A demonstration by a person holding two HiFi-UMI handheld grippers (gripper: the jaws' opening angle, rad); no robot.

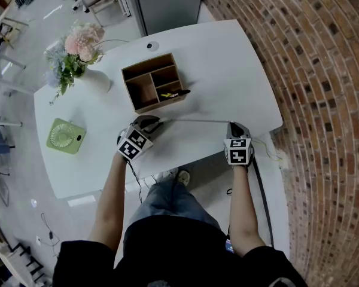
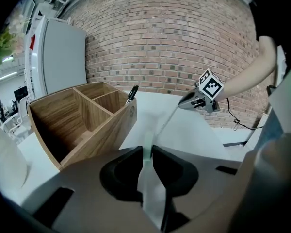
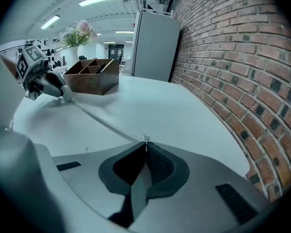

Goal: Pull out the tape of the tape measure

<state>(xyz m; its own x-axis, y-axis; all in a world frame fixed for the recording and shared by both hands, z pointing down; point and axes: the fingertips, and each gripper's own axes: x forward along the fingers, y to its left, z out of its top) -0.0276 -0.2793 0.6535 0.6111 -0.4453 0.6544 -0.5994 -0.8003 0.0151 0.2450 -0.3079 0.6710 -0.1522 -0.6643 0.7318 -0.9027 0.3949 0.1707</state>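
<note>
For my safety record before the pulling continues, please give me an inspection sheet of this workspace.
Surface: white table, tape lying across its near part.
Job's things: tape measure; its tape stretched between the grippers.
Clutter: wooden organiser with a pen, vase of flowers, green fan, all apart from the tape.
Grippers: left gripper shut on the tape measure; right gripper shut on the tape's end.
Cables: black cable hanging below the left gripper.
Surroundings: brick wall, grey cabinet.

On the table (image 1: 227, 64), the box (image 1: 161, 103) stands behind the stretched tape (image 1: 197, 121), the vase (image 1: 94, 79) to its left, the fan (image 1: 66, 136) nearer the left edge; a brick wall (image 1: 311, 70) flanks the right.
</note>
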